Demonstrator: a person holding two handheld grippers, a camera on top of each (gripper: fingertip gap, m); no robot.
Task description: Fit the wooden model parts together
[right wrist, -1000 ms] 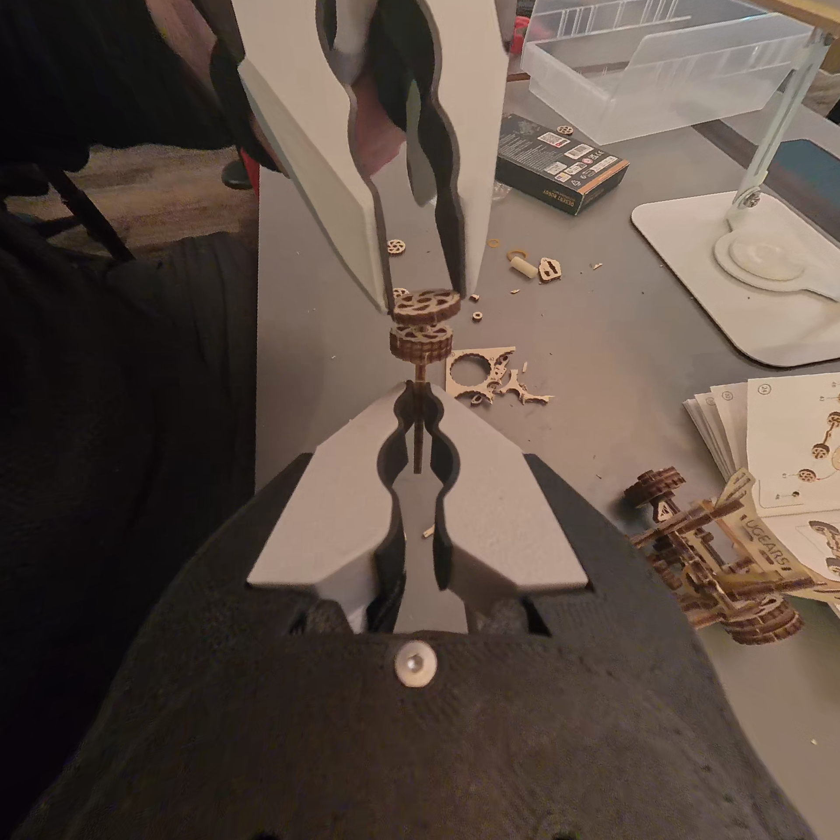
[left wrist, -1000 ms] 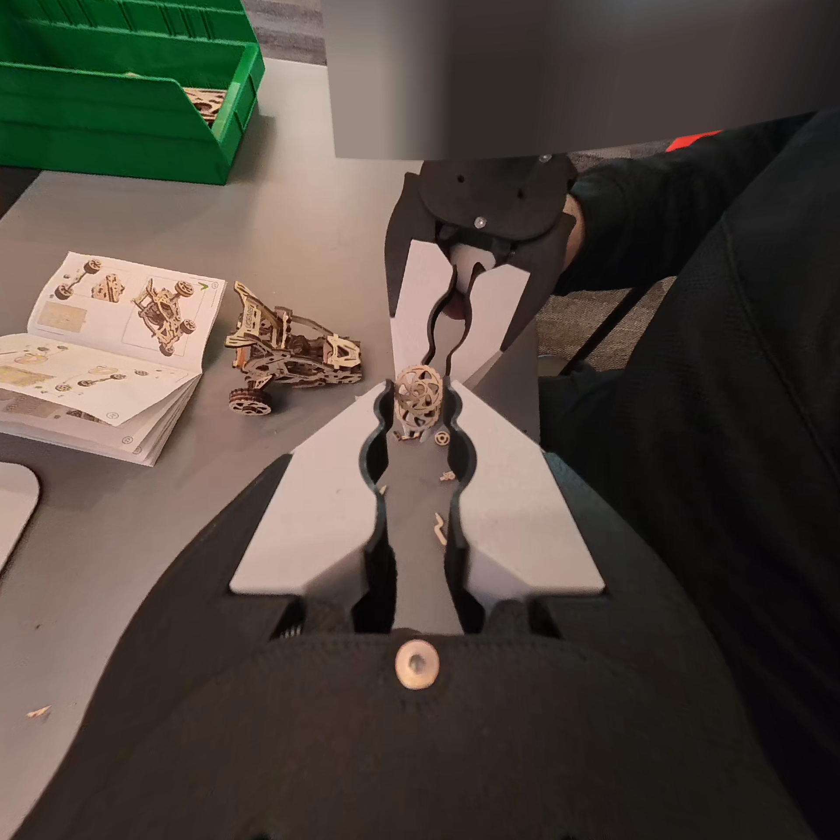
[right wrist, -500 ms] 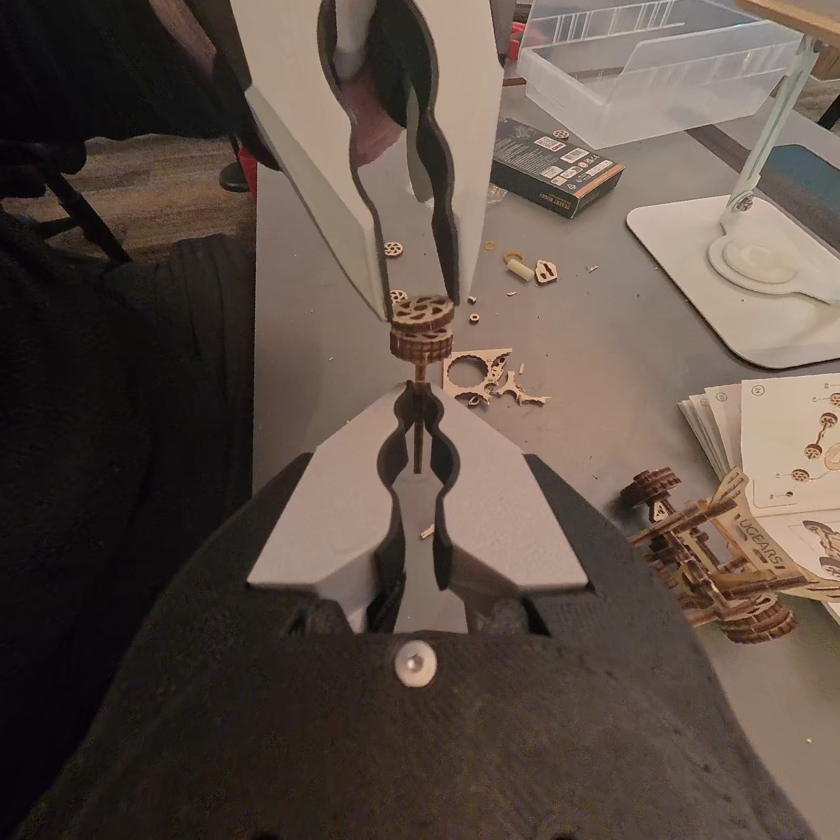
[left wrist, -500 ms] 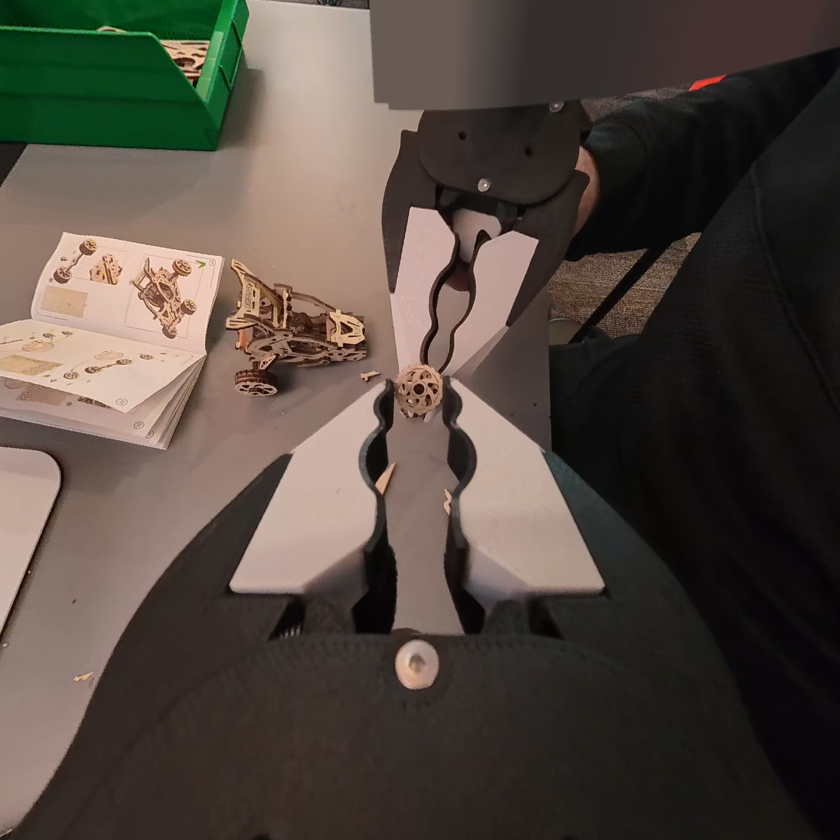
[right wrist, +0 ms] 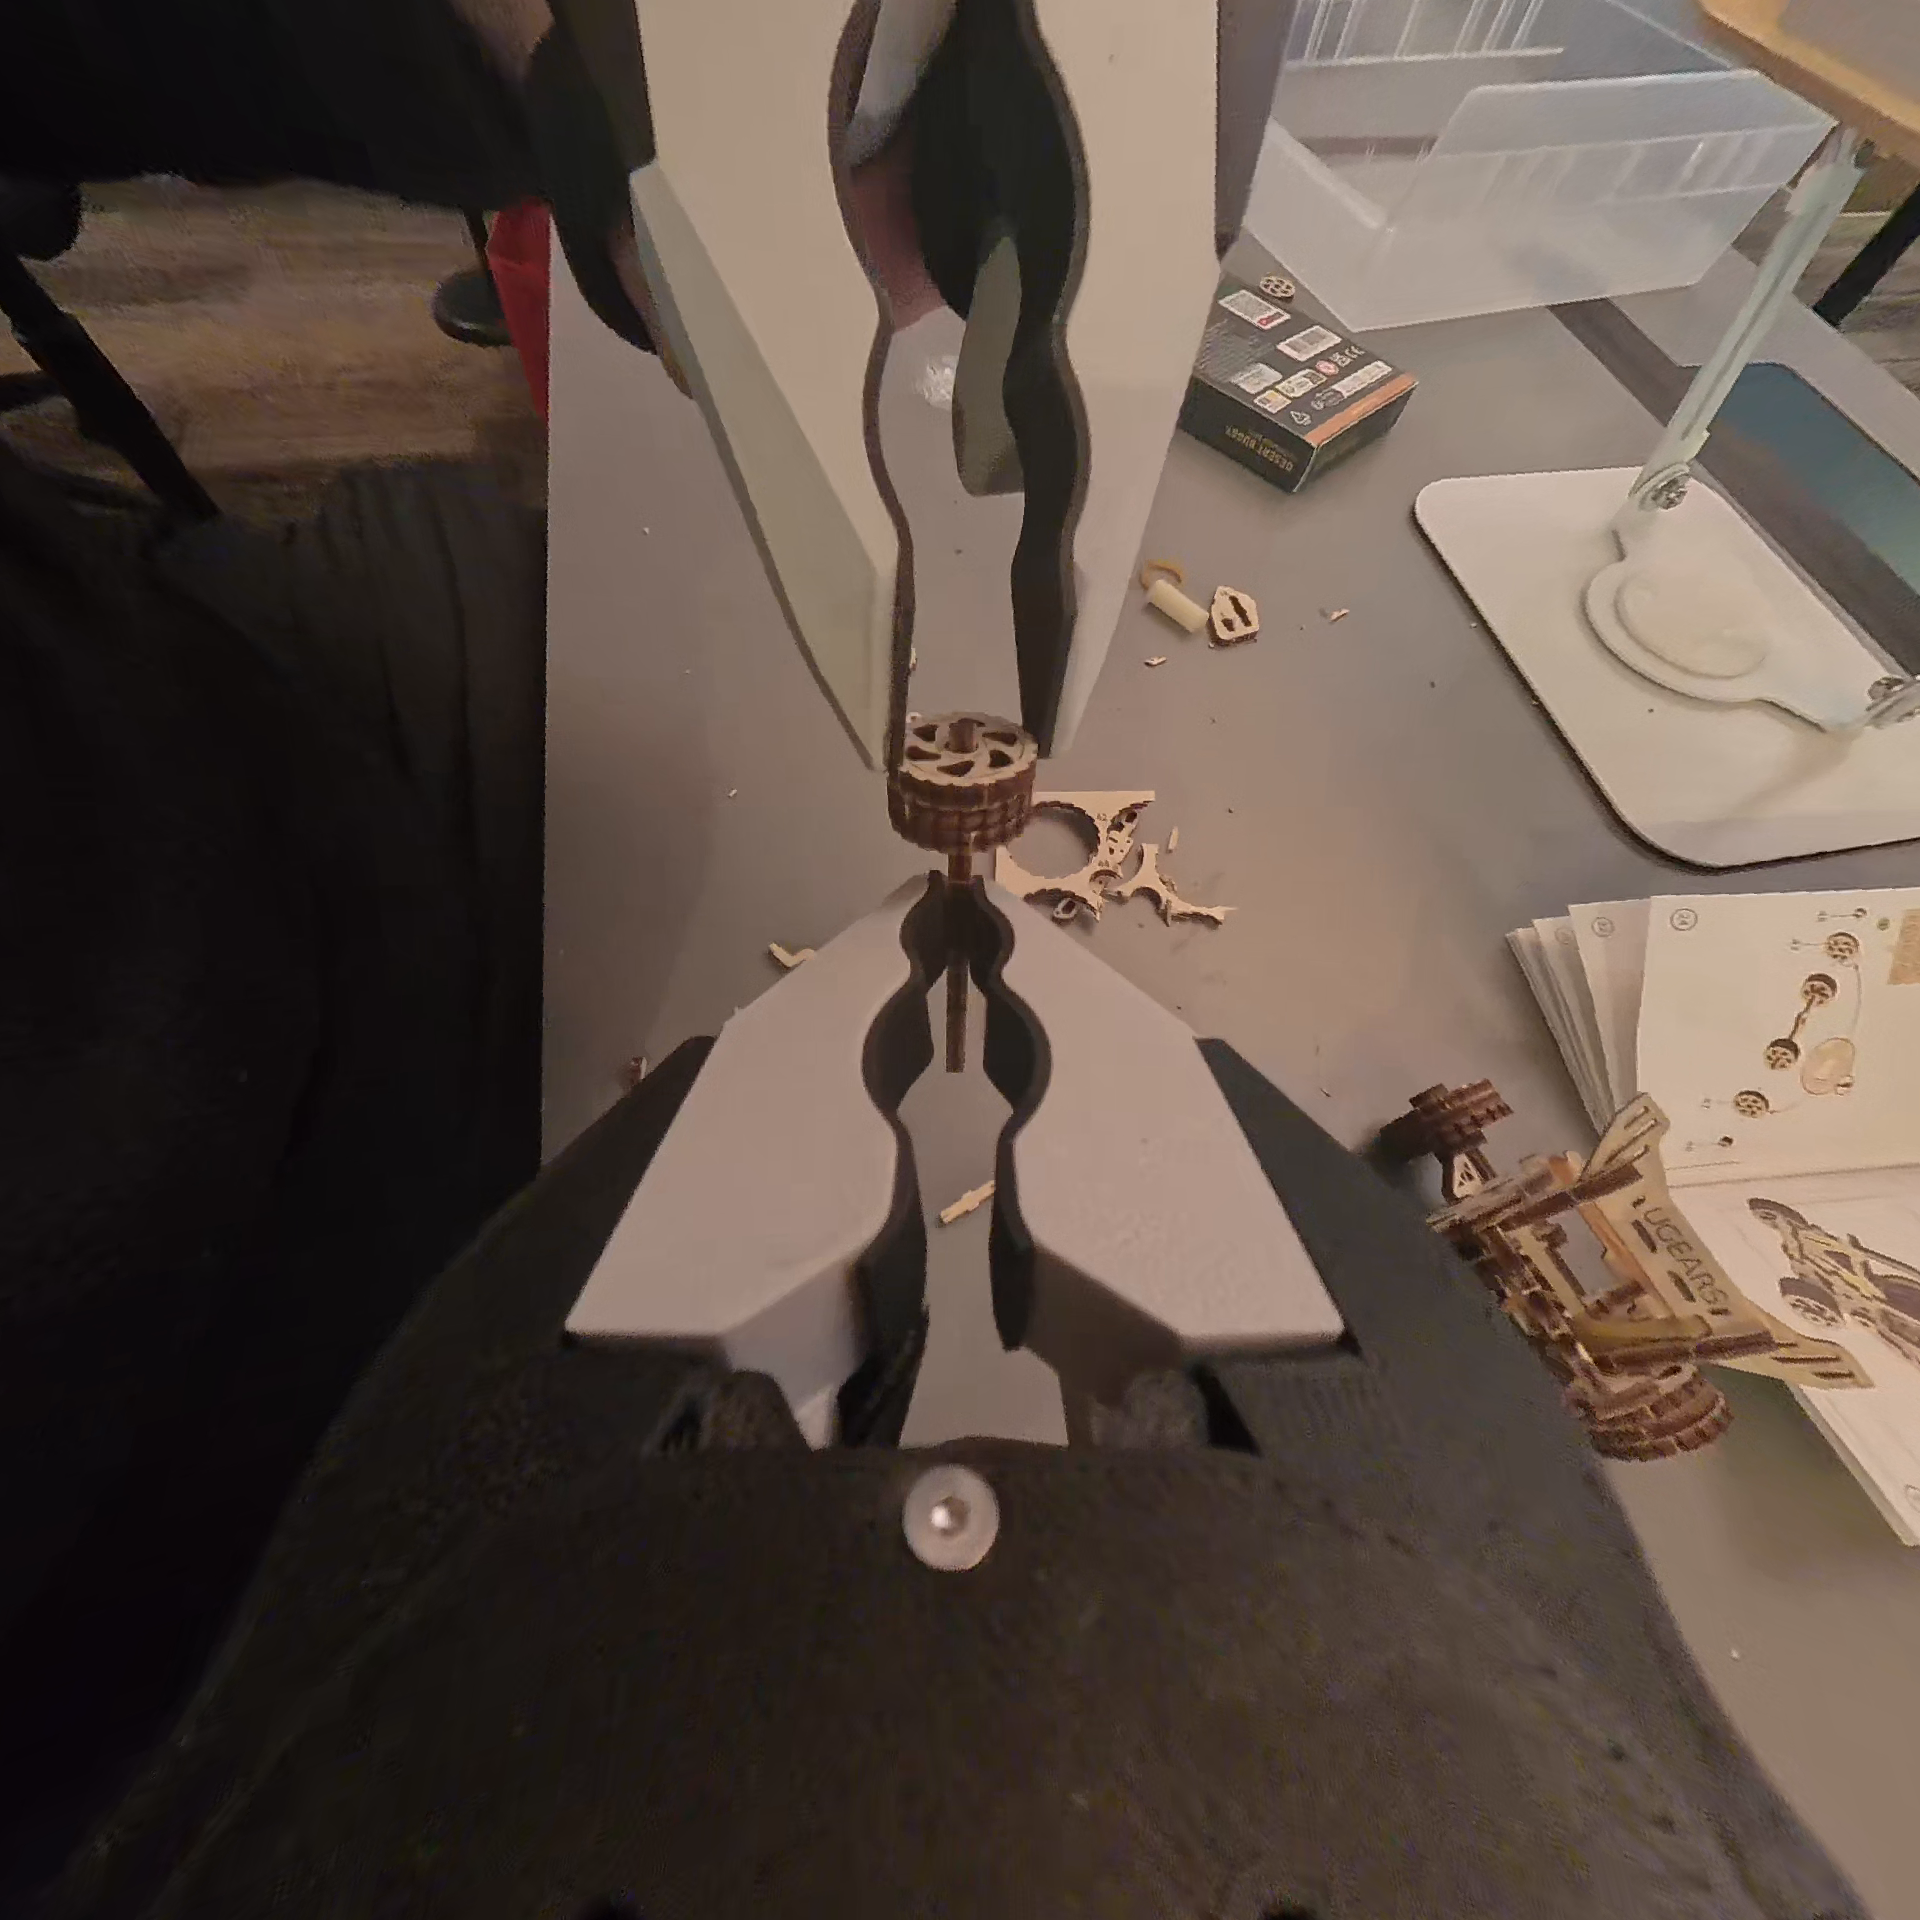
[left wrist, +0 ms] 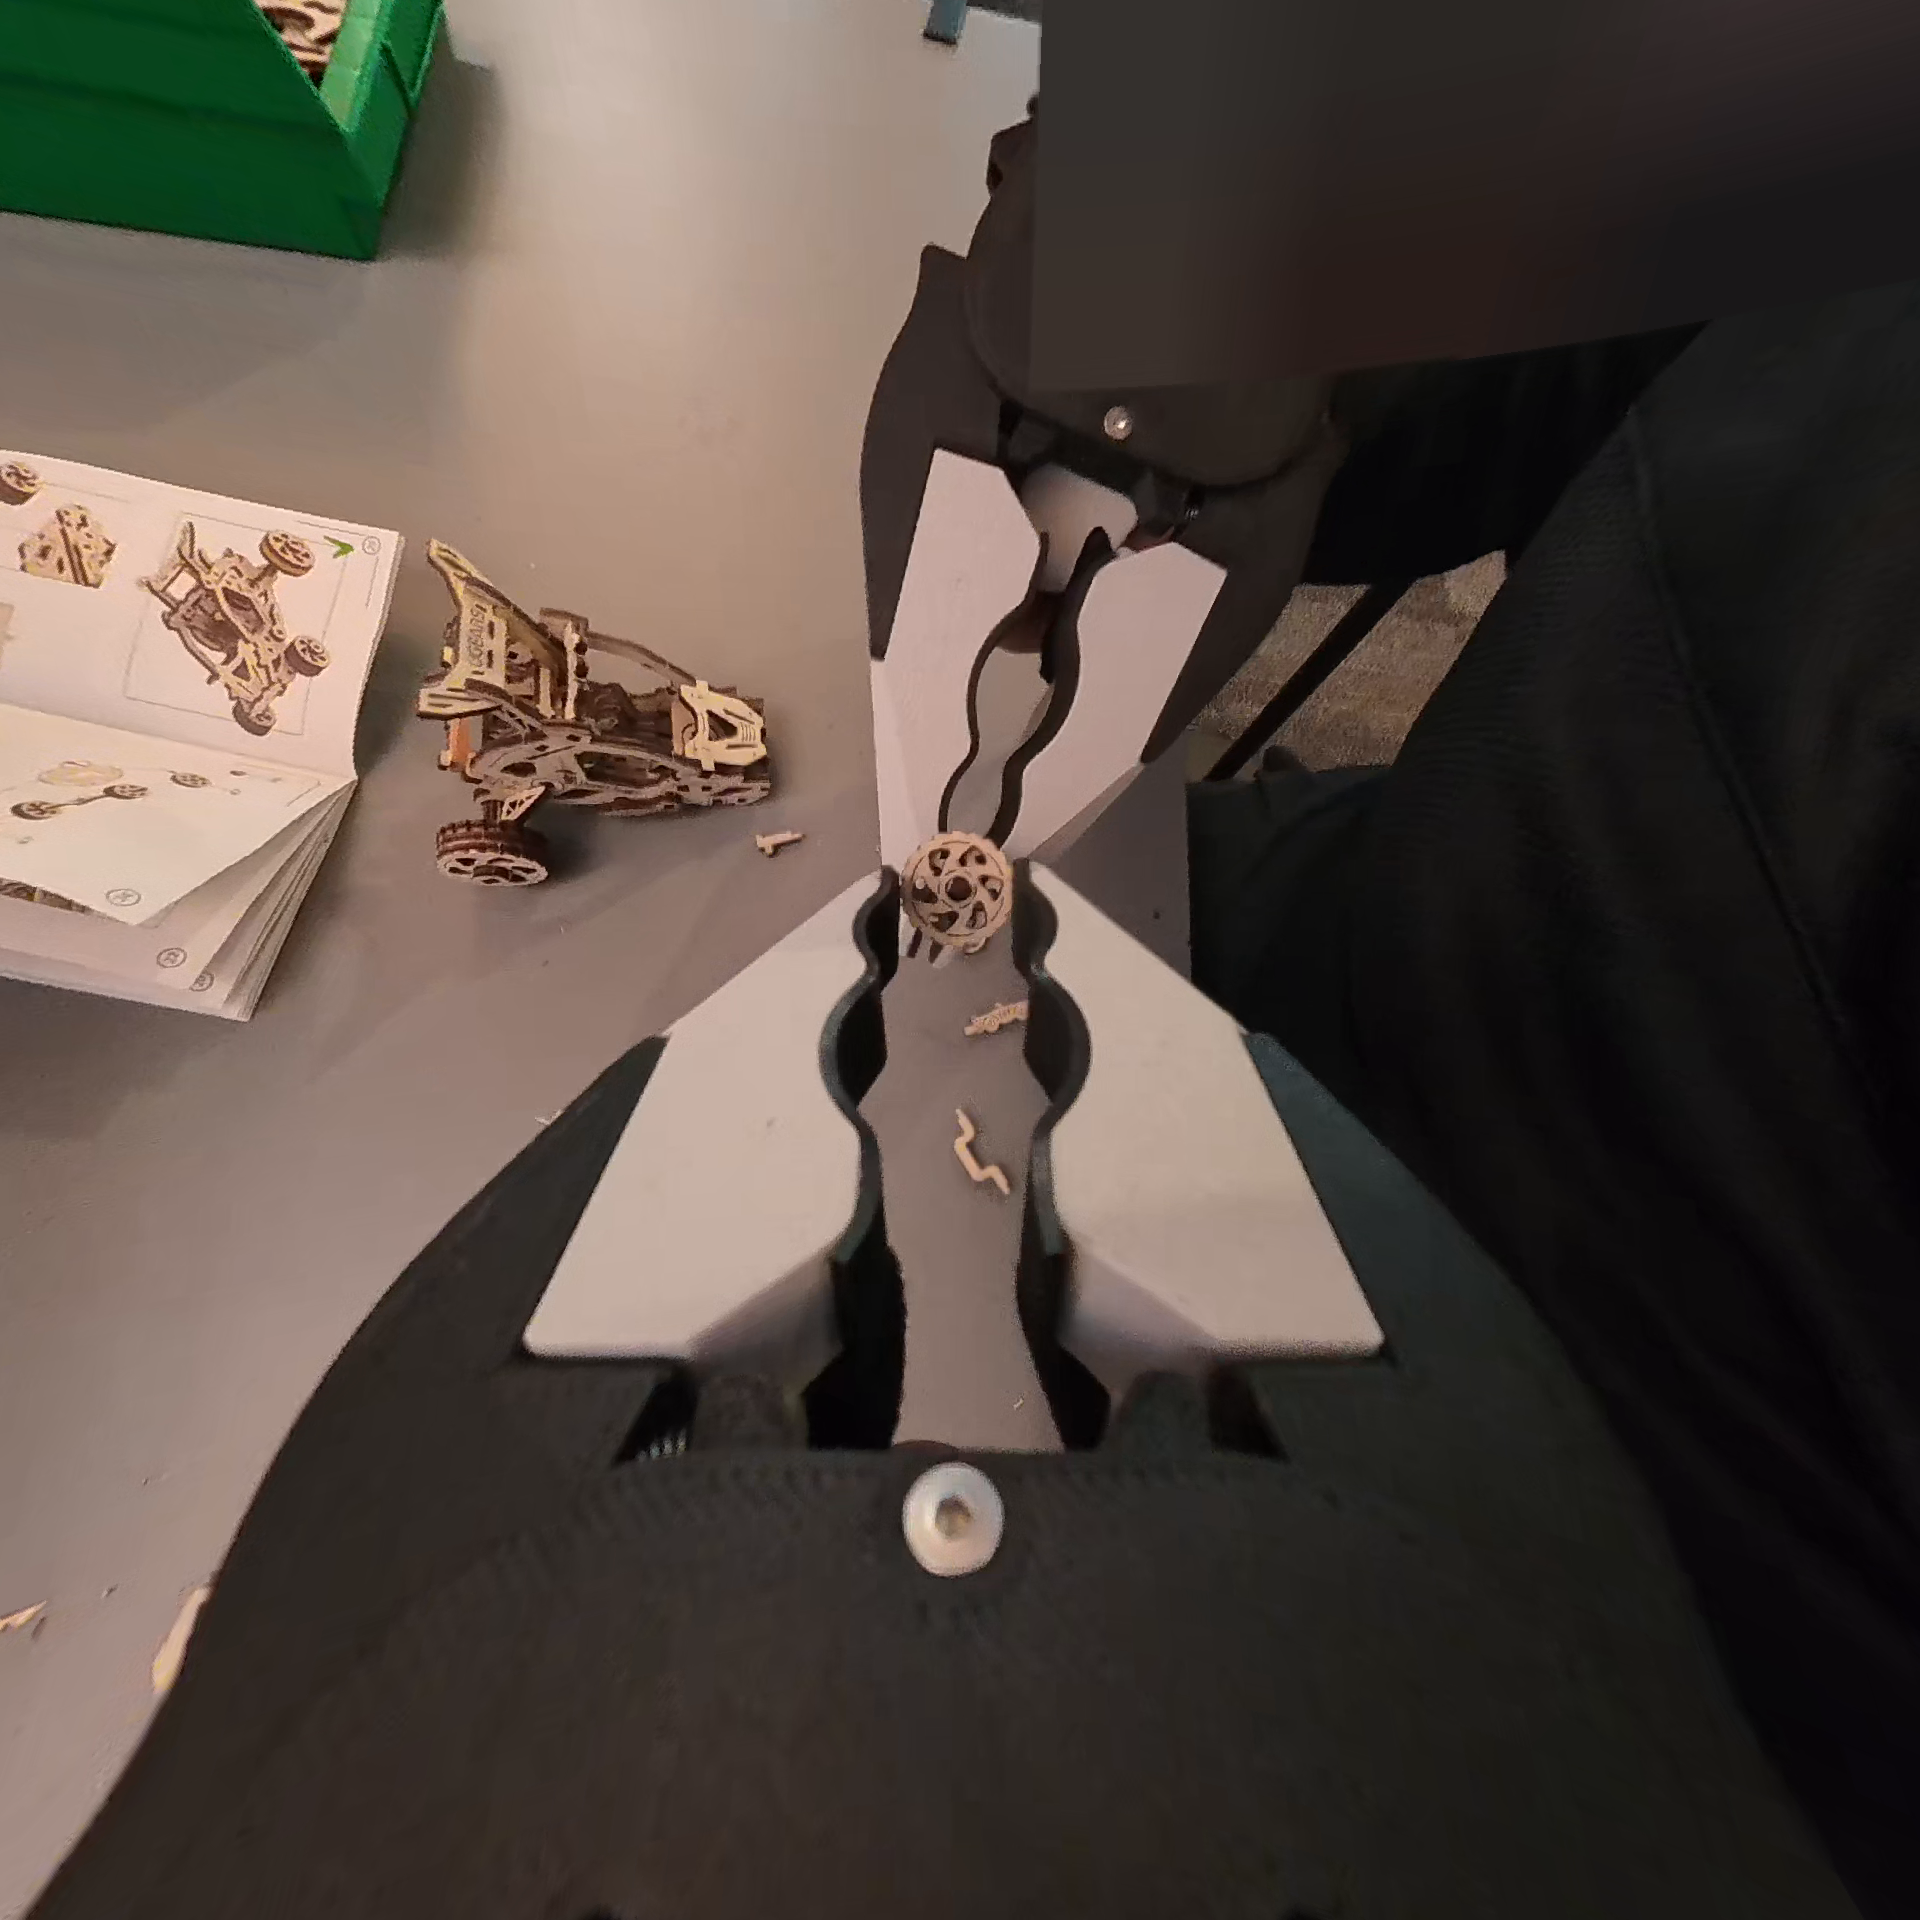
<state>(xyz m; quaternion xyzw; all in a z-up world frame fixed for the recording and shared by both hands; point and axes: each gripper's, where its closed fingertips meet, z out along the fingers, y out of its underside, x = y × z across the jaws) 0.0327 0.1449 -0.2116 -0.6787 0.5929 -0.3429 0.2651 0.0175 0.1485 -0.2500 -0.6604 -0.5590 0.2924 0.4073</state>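
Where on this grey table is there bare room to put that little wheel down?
Bare table lies between the green bin, the booklet and the wooden car. Another free strip runs along the table's near edge. It is crowded around the cut-out scrap sheet, the dark box and the white stand.

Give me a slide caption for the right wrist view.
Right claw grips a wooden axle while the left claw holds the wheel on its end above a grey table.

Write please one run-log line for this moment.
left gripper: shut on wheel | right gripper: shut on axle | wheel seated on axle end | buggy model: on table, untouched
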